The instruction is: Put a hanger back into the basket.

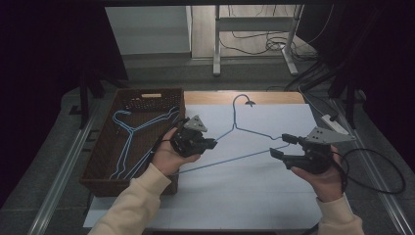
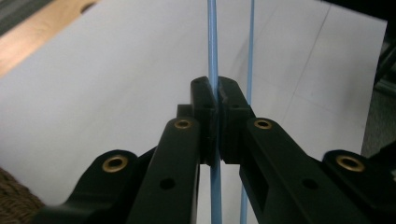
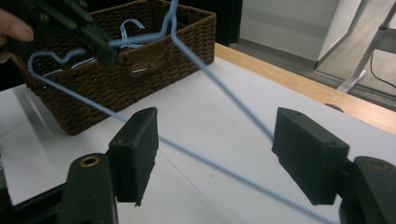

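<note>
A brown wicker basket (image 1: 100, 161) stands at the left edge of the white counter (image 1: 254, 196) and contains more light-blue wire hangers (image 1: 128, 139); its right wall lies just beside the left gripper (image 1: 211, 143). Cables and a metal frame leg occupy the floor beyond the counter. The left gripper is clenched on the light-blue wire hanger (image 1: 235, 128): in the left gripper view its pads (image 2: 201, 100) press together on 1 wire of the hanger (image 2: 213, 42), with a 2nd wire running just beside the pads. The right gripper (image 1: 280, 145) is released; its jaws stand wide apart with the hanger's wires (image 3: 219, 88) passing between them, untouched by either pad (image 3: 140, 149). The hanger spans the counter between both grippers, hook (image 1: 243, 99) pointing toward the far edge.
</note>
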`<state>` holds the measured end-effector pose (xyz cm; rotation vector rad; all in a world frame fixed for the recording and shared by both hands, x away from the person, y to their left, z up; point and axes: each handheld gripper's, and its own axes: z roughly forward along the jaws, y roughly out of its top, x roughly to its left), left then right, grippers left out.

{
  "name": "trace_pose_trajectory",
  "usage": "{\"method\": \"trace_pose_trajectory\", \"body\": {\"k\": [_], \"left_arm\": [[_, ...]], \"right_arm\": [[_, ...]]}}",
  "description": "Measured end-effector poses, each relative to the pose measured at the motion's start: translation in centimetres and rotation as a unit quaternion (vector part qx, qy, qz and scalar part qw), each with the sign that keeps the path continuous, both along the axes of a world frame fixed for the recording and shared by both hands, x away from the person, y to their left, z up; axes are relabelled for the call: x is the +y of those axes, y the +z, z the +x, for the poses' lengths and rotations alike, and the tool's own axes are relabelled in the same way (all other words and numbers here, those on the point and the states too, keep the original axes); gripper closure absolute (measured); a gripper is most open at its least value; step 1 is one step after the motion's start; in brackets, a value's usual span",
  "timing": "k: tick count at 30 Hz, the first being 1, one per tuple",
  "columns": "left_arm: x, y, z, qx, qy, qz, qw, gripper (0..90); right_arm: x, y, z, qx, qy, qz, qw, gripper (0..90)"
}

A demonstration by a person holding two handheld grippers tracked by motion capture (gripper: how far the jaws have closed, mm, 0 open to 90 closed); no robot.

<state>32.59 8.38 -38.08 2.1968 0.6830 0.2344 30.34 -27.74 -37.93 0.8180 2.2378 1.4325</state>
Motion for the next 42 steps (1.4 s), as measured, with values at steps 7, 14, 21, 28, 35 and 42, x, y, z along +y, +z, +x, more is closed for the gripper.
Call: {"method": "trace_pose_trajectory", "body": {"k": [7,14,21,28,35,42], "left_arm": [[2.3,1.2,-0.2,-0.007,0.031,-0.036,0.9988,87.1],[5.6,2.5,-1.0,-0.024,0.068,-0.076,0.9945,87.0],[8.6,2.8,-1.9,-0.033,0.099,-0.099,0.9896,87.1],[11.3,2.4,-2.4,-0.040,0.139,-0.112,0.9831,87.0],[13.9,1.9,-2.5,-0.040,0.174,-0.111,0.9776,87.0],[16.6,1.1,-2.7,-0.045,0.215,-0.108,0.9696,87.0]], "right_arm": [[0.3,-0.3,-0.1,0.000,0.003,-0.004,1.0000,30.7],[0.3,-1.2,0.4,0.010,-0.004,-0.010,0.9999,30.4],[0.3,-2.6,0.9,0.016,-0.016,-0.016,0.9996,28.5],[0.2,-3.1,1.1,0.023,-0.020,-0.018,0.9994,28.2],[0.5,-3.8,1.2,0.033,-0.017,-0.027,0.9990,26.6],[0.9,-4.9,1.4,0.045,-0.018,-0.040,0.9980,26.1]]}}
